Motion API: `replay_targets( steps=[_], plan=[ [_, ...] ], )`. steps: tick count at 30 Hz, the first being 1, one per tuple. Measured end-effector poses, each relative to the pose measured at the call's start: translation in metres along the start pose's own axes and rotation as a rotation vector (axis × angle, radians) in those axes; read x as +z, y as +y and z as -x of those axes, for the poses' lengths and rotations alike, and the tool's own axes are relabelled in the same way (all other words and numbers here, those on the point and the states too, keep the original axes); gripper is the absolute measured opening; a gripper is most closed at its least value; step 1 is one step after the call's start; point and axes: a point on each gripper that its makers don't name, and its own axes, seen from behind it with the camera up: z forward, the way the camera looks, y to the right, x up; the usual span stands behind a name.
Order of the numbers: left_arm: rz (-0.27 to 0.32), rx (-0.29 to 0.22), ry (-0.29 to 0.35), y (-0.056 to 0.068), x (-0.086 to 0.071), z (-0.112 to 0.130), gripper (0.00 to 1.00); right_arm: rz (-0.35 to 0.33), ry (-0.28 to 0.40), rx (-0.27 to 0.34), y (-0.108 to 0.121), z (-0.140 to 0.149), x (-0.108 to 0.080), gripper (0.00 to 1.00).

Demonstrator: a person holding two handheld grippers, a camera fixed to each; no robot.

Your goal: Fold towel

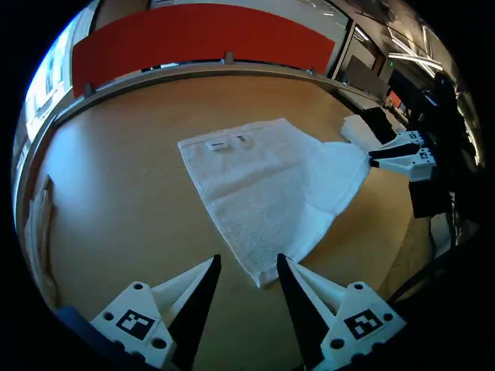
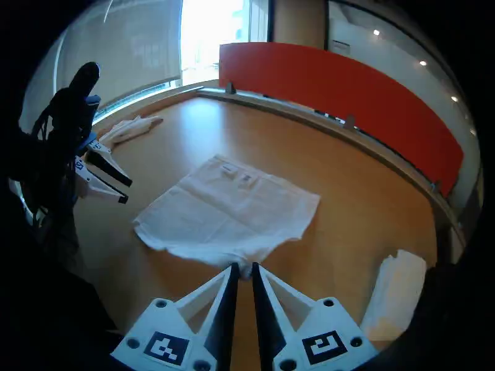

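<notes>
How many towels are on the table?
3. In the right gripper view, the spread towel lies in the middle, a folded towel lies at the near right, and a third towel lies far left. Others may be hidden.

left gripper (image 1: 247, 260): white fingers (image 1: 174, 287), black pads (image 1: 199, 303) | right gripper (image 2: 244, 267): same, square markers (image 2: 166, 347), screw holes (image 2: 161, 303)

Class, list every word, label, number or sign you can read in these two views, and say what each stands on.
No text can be read.
Two small tags on the towel: too small to read.
Square markers on the left hand-held gripper and the right hand-held gripper: black-and-white patterns, no letters.
</notes>
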Motion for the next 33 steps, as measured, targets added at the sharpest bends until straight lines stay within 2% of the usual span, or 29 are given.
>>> replay_targets(
  steps=[11,18,22,28,33],
  plan=[
    [0.003,0.044,-0.047,0.008,0.028,0.031,0.66,-0.003,-0.004,0.002,-0.002,0.004,0.004,0.17],
    [-0.01,0.086,-0.067,0.011,0.039,0.044,0.64,-0.002,-0.003,0.003,-0.001,0.005,0.004,0.17],
    [-0.032,0.111,-0.062,0.009,0.04,0.047,0.53,-0.001,-0.001,0.003,-0.001,0.005,0.004,0.17],
    [-0.052,0.126,-0.06,0.006,0.039,0.048,0.47,-0.001,0.0,0.003,0.0,0.004,0.004,0.17],
    [-0.067,0.134,-0.063,0.004,0.04,0.048,0.36,-0.002,0.003,0.003,0.0,0.003,0.004,0.17]
  ],
)
